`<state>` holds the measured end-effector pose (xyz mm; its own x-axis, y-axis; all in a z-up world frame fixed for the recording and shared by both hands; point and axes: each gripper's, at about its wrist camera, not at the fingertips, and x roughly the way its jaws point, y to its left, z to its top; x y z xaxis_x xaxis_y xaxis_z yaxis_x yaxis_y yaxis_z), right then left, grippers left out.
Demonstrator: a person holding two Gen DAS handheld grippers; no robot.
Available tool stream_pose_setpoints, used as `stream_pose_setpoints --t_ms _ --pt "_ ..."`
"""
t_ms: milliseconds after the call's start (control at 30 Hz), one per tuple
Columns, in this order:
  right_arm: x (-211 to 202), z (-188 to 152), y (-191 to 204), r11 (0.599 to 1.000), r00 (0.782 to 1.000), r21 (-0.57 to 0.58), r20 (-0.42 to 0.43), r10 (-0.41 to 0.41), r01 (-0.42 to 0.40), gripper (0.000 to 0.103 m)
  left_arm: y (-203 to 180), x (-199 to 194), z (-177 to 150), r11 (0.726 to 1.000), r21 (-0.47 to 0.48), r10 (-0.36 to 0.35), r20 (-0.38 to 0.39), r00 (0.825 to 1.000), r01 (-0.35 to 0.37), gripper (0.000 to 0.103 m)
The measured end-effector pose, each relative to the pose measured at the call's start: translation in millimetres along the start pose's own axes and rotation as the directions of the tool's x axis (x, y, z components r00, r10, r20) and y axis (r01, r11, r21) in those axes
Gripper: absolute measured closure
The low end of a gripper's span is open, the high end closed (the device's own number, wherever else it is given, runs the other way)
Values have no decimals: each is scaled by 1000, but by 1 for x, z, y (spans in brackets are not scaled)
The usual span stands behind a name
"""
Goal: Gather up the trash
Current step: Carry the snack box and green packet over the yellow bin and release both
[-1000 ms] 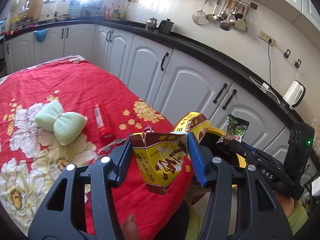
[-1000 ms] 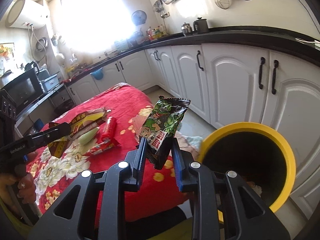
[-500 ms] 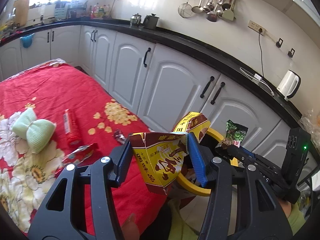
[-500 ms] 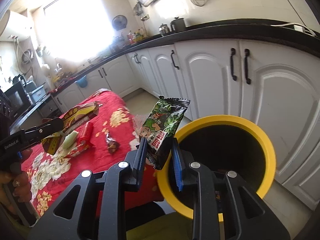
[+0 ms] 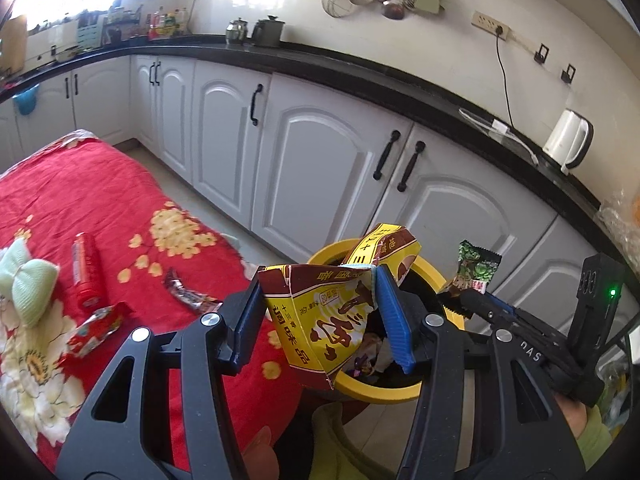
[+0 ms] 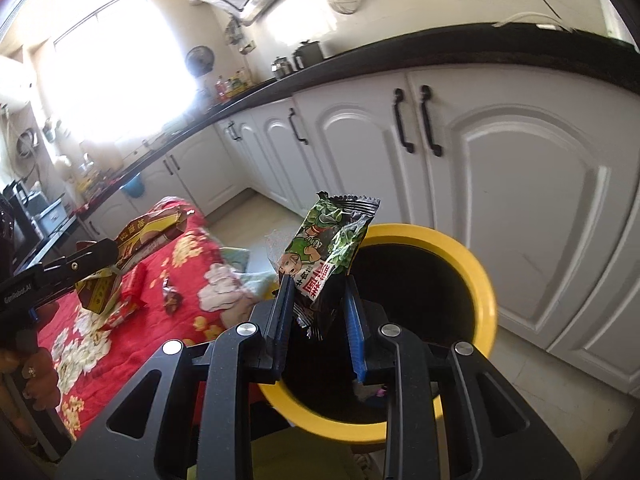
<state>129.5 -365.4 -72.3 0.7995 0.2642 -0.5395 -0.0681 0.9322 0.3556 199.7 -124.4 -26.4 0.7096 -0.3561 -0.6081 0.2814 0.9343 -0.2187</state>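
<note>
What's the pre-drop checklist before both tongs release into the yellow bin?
1. Left tongs clamped on the yellow-and-brown crumpled carton: ok.
2. Right tongs clamped on the green-and-black snack wrapper: ok.
3. Green-and-black snack wrapper over the mouth of the round yellow-rimmed bin: ok by the right wrist view, near its left rim.
4. Carton over the bin mouth: ok by the left wrist view; true depth cannot tell.
5. Room left in the bin: cannot tell; some trash shows inside, the rest is dark.
6. Trash left on the red floral tablecloth: not ok, the red foil wrappers remain.
</note>
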Motion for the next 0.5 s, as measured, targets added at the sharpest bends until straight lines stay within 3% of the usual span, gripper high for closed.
stream_pose_setpoints --t_ms 500 --pt "12 -14 -44 996 997 47 -48 -67 70 79 -28 58 -17 998 61 9 -109 994 -2 58"
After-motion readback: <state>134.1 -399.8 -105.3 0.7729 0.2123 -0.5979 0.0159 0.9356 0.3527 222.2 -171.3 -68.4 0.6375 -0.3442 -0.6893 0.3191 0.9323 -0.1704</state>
